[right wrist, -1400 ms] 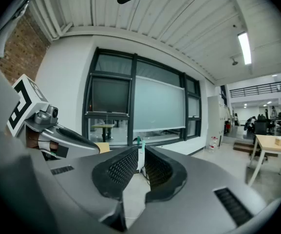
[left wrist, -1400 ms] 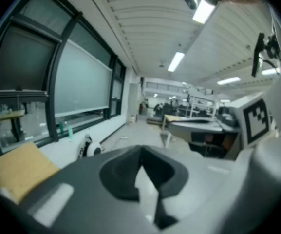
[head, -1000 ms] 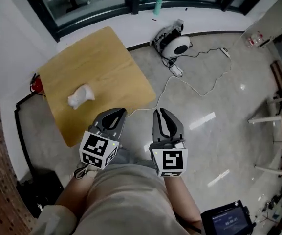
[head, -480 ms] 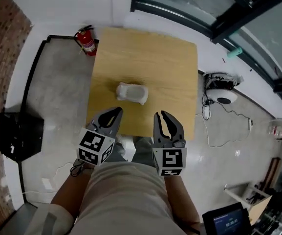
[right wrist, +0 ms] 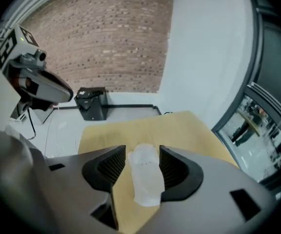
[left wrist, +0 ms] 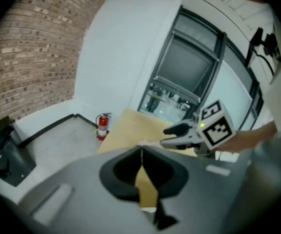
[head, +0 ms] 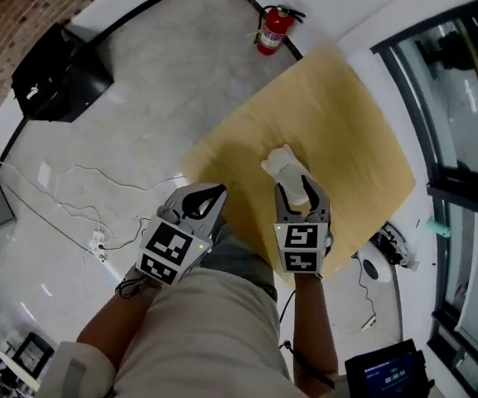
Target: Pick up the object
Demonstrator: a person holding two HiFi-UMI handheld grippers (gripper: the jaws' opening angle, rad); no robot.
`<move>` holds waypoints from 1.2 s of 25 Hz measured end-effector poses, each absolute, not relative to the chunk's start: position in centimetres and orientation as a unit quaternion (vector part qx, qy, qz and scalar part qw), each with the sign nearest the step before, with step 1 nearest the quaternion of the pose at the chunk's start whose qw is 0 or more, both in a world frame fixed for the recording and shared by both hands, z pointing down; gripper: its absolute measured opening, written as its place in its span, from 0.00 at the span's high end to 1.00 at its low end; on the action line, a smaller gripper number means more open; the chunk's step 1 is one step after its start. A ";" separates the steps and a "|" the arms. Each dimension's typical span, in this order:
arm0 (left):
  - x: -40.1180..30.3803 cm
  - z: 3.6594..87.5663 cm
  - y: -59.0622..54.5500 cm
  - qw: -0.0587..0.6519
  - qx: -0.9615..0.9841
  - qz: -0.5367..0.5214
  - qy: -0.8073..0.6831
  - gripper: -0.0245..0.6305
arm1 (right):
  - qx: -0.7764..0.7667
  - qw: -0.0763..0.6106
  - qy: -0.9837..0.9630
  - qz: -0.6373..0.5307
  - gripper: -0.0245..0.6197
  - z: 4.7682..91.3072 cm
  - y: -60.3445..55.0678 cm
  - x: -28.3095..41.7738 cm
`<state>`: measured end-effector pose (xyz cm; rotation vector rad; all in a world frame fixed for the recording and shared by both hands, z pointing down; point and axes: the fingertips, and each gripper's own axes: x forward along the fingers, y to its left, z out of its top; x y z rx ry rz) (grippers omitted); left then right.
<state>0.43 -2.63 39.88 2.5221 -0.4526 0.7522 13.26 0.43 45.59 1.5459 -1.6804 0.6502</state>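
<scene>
My right tongs (head: 301, 196) have swung in over the tabletop (head: 346, 106). Their jaws, shut a second ago, are opening, and the white object (head: 287, 166) now lies between them near the tabletop's middle. It rests on the wood, and I judge the pads are not yet pressing it. My left tongs (head: 212, 196) stay shut on nothing, just off the tabletop's near edge. I read this as the grasp lining up, with closing still to come.

No text, label or number is legible — print on the small screen (head: 388, 377) is blurred.
</scene>
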 end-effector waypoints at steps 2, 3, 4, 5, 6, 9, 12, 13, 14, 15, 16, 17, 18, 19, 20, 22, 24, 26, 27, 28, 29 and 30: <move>-0.9 40.7 -2.6 0.240 0.913 0.275 -0.182 0.96 | 0.571 0.413 -0.663 0.255 0.64 48.1 -0.7 13.3; -1.7 41.2 -2.6 0.244 0.910 0.277 -0.191 0.96 | 0.556 0.431 -0.664 0.254 0.63 49.4 -1.3 13.3; -2.5 41.8 -2.6 0.250 0.905 0.278 -0.202 0.96 | 0.541 0.448 -0.665 0.252 0.62 50.4 -1.9 13.2; -3.5 42.3 -2.5 0.259 0.899 0.279 -0.215 0.96 | 0.527 0.467 -0.665 0.248 0.61 51.4 -2.6 13.0; -4.4 42.6 -2.5 0.270 0.893 0.278 -0.230 0.96 | 0.513 0.485 -0.665 0.244 0.60 52.2 -3.1 12.9; -6.9 43.4 -2.3 0.291 0.879 0.269 -0.266 0.96 | 0.478 0.524 -0.662 0.242 0.58 54.2 -4.4 12.3; -8.3 44.4 -1.8 0.306 0.871 0.265 -0.279 0.96 | 0.450 0.548 -0.657 0.255 0.55 56.2 -4.8 12.0; -8.6 44.6 -1.7 0.309 0.869 0.265 -0.281 0.96 | 0.444 0.552 -0.658 0.256 0.53 56.6 -5.0 12.0; -8.8 44.8 -1.6 0.311 0.868 0.264 -0.283 0.96 | 0.439 0.551 -0.661 0.258 0.52 56.9 -5.1 12.0; -9.0 45.0 -1.6 0.313 0.867 0.263 -0.286 0.96 | 0.435 0.548 -0.665 0.261 0.51 57.1 -5.2 12.0; -9.3 45.1 -1.6 0.316 0.865 0.261 -0.289 0.96 | 0.431 0.542 -0.670 0.266 0.51 57.2 -5.2 11.8; -9.5 45.2 -1.7 0.319 0.863 0.260 -0.292 0.96 | 0.427 0.536 -0.675 0.273 0.51 57.4 -5.3 11.6; -9.8 45.4 -1.7 0.322 0.861 0.259 -0.295 0.96 | 0.423 0.531 -0.679 0.278 0.51 57.5 -5.4 11.3; -10.0 45.5 -1.7 0.325 0.860 0.260 -0.296 0.96 | 0.420 0.529 -0.682 0.282 0.51 57.6 -5.5 11.1; -10.1 45.7 -1.6 0.326 0.859 0.261 -0.297 0.96 | 0.418 0.529 -0.682 0.284 0.51 57.7 -5.5 10.9; -10.3 45.8 -1.5 0.324 0.859 0.264 -0.296 0.96 | 0.418 0.532 -0.679 0.285 0.50 57.7 -5.5 10.8; -10.4 45.6 -1.5 0.320 0.861 0.264 -0.295 0.96 | 0.424 0.523 -0.680 0.291 0.51 57.4 -5.2 10.8; -10.4 45.3 -1.3 0.317 0.863 0.263 -0.291 0.96 | 0.445 0.486 -0.685 0.310 0.51 56.5 -5.0 11.0; -10.4 45.2 -1.2 0.316 0.865 0.264 -0.287 0.96 | 0.460 0.456 -0.688 0.326 0.51 55.8 -5.0 11.1; -10.4 45.1 -1.0 0.316 0.866 0.264 -0.283 0.96 | 0.478 0.420 -0.691 0.344 0.51 55.0 -5.2 11.4; -10.4 45.1 -0.9 0.315 0.868 0.264 -0.278 0.96 | 0.495 0.379 -0.692 0.363 0.51 54.2 -5.3 11.6; -10.4 45.1 -0.7 0.314 0.870 0.265 -0.274 0.96 | 0.511 0.337 -0.693 0.381 0.51 53.4 -5.5 12.0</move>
